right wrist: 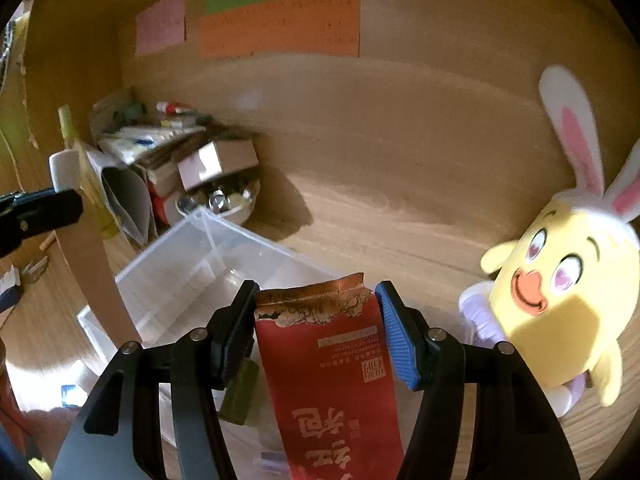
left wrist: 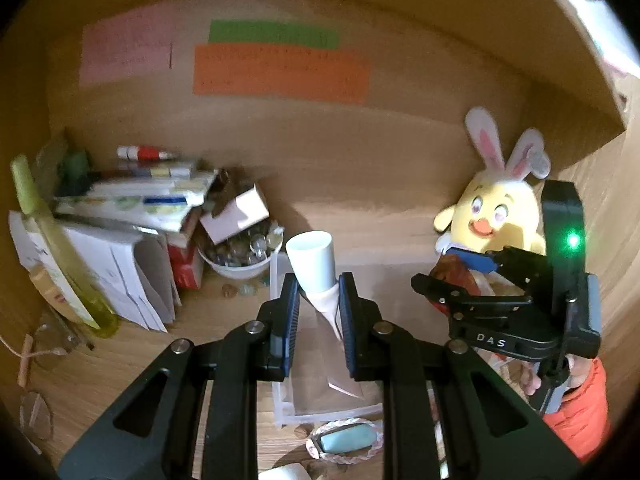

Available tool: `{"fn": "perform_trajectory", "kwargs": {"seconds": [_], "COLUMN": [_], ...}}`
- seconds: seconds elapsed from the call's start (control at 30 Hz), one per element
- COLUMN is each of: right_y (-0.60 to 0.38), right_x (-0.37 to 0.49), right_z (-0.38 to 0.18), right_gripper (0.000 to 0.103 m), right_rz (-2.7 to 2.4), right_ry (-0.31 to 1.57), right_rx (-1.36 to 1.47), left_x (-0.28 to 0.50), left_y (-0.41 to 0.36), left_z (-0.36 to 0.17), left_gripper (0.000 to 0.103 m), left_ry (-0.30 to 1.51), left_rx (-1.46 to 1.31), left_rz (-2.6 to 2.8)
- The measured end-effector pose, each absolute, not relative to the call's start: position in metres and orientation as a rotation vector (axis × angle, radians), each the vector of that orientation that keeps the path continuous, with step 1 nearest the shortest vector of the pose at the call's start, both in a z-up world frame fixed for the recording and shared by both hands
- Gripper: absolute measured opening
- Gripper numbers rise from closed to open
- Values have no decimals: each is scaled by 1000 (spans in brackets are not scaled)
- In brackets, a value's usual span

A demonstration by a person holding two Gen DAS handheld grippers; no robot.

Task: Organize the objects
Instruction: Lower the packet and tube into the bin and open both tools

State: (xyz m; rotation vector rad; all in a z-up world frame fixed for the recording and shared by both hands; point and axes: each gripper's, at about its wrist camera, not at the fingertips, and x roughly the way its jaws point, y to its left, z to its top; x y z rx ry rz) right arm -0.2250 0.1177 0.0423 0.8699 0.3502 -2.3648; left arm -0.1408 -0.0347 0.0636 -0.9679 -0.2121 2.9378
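Left claw [left wrist: 319, 292] tilted down, pinching white tube [left wrist: 311, 260] | right claw [right wrist: 318, 322] tilted down, clamping red packet [right wrist: 332, 372]

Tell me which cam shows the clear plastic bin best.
Right wrist. There the clear plastic bin shows its open top, walls and inner divider, beyond the red packet. Left wrist shows only a back edge and a front corner of the bin; the left gripper and its white tube block the rest.
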Motion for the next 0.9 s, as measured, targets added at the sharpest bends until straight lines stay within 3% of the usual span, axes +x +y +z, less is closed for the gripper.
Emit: {"fn": "perform_trajectory", "kwargs": {"seconds": [0.6,0.7,0.77,0.83,0.9], "right_y": [97,92,92,92,93], "right_x": [-225,-222,-222,-221,-219], "right_z": [16,13,13,14,19], "right_gripper": [56,57,58,65,70], "right_rz": [-2310,-2296,-2291,-2284,-2295], "right_ry": [493,525,531,527,526], "right_rx": [945,951,955,955,942], "left_x": [-172,-175,-177,-175,-173], "left_y": [-31,-34,-35,-36,-34], "left_z": [20,16,13,12,13], "left_gripper": [23,28,40,49,51], "left_ry": [-260,-270,-272,-264,-250], "left_rx": [-1137,-1170,-1189,-1192,-1187], "left_rz": [2798,2792,2793,2807,2813]}}
